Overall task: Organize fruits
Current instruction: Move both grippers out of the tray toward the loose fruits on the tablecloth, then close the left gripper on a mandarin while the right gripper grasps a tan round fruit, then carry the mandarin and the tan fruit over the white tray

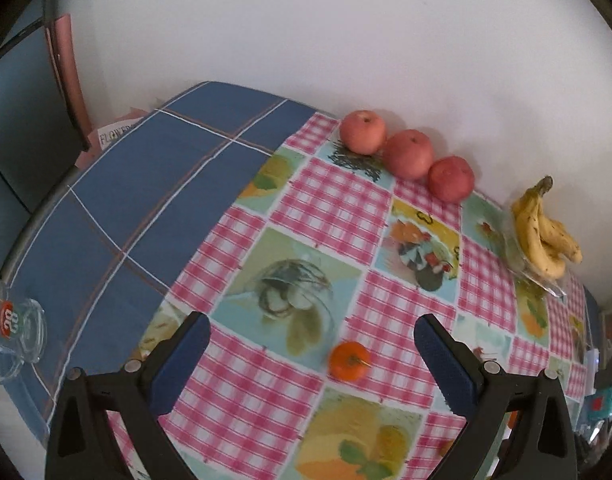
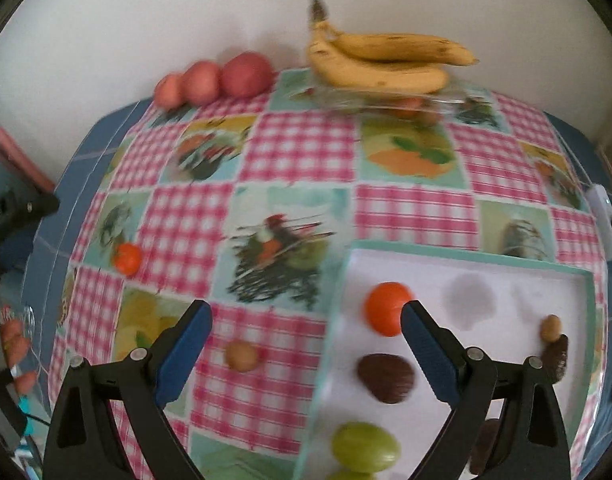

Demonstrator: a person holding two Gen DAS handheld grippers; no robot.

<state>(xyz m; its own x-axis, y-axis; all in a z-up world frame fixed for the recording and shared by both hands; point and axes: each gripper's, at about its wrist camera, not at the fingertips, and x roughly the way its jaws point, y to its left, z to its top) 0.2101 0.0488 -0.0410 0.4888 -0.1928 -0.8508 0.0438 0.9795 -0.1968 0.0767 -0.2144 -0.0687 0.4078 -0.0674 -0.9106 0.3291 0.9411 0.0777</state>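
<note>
Three apples (image 1: 407,158) sat in a row against the wall at upper centre of the left wrist view, touching one another; a bunch of bananas (image 1: 545,236) lay on a clear plastic tray (image 1: 539,276) at right. Left gripper (image 1: 311,344) was spread wide and empty, a small tangerine (image 1: 349,360) on the checked tablecloth (image 1: 325,208) between its fingers, touching neither. Right gripper (image 2: 306,328) was also spread wide, holding nothing — it hovered over the left edge of a white tray (image 2: 445,256) at lower right of its view. In that tray: a second tangerine (image 2: 387,308), a dark brown fruit (image 2: 385,376), a green grape (image 2: 365,452). A small tan fruit (image 2: 242,356) lay on the cloth just left of the tray.
</note>
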